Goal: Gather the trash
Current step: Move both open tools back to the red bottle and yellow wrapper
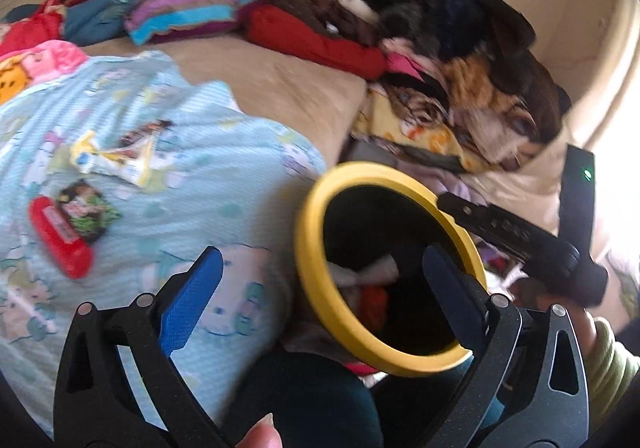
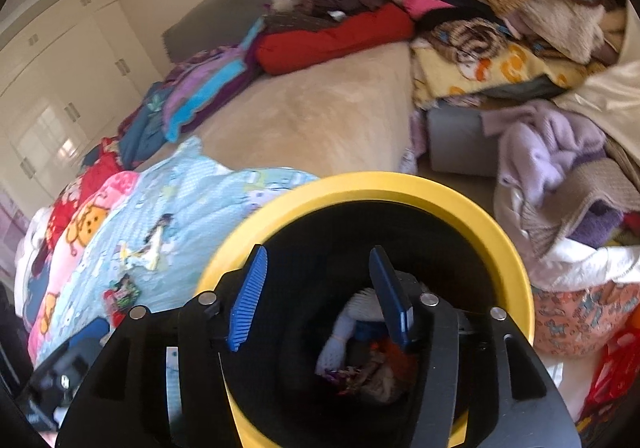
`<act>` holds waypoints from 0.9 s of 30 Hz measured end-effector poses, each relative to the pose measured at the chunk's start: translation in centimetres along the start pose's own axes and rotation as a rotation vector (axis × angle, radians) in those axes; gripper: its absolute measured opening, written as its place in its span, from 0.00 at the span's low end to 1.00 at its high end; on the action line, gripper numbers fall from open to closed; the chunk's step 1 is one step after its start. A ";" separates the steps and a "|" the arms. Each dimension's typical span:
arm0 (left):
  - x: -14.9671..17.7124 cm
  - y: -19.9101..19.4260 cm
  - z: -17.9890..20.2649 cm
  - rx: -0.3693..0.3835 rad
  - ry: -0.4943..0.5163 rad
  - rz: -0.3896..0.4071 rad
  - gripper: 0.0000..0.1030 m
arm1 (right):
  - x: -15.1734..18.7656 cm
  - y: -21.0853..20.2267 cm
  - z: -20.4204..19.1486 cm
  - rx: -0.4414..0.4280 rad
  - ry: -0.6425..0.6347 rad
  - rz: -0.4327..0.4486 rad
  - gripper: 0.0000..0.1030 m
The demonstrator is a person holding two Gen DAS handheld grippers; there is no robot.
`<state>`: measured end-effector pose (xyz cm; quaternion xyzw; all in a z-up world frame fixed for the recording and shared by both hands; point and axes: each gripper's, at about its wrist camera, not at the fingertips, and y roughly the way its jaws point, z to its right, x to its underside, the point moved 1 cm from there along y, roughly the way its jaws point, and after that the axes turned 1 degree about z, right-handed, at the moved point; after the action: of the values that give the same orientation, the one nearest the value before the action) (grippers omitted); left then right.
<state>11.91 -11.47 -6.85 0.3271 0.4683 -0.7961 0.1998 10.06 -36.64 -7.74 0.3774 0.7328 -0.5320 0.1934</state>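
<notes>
Both the left claw (image 1: 320,280) and right claw (image 2: 318,298) hang spread and empty over the yellow-rimmed bin (image 2: 508,248), while wrappers (image 1: 116,160) lie on the blue blanket (image 1: 224,168) beside it, where soft folds could spoil a pinch

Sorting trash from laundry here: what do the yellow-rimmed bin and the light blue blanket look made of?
Yellow-rimmed bin: probably plastic, with a smooth, matte, rigid moulded rim and dark inside wall. Light blue blanket: soft woven or quilted fabric, going by its fine ribbed texture, cartoon print and loose folds.
</notes>
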 end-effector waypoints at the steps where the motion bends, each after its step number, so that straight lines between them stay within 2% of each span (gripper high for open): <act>1: -0.3 -0.4 -0.5 -0.013 -0.009 0.015 0.89 | 0.0 0.0 -0.5 -0.006 -0.009 0.002 0.51; 7: -1.4 -2.1 -3.8 -0.070 -0.083 0.079 0.89 | -0.2 0.0 -4.0 -0.060 -0.068 0.005 0.55; 14: -1.6 -3.2 -8.2 -0.132 -0.181 0.110 0.89 | -0.3 2.0 -8.7 -0.129 -0.150 -0.029 0.57; 22: -1.2 -4.3 -13.7 -0.222 -0.307 0.130 0.89 | 0.0 5.9 -14.7 -0.187 -0.266 -0.091 0.58; 27: -0.4 -4.6 -17.2 -0.250 -0.401 0.125 0.88 | 0.0 8.8 -17.6 -0.241 -0.295 -0.133 0.58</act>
<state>15.09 5.77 -9.73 0.1634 0.4931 -0.7671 0.3765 18.82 -18.98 -7.01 0.2203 0.7781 -0.5017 0.3070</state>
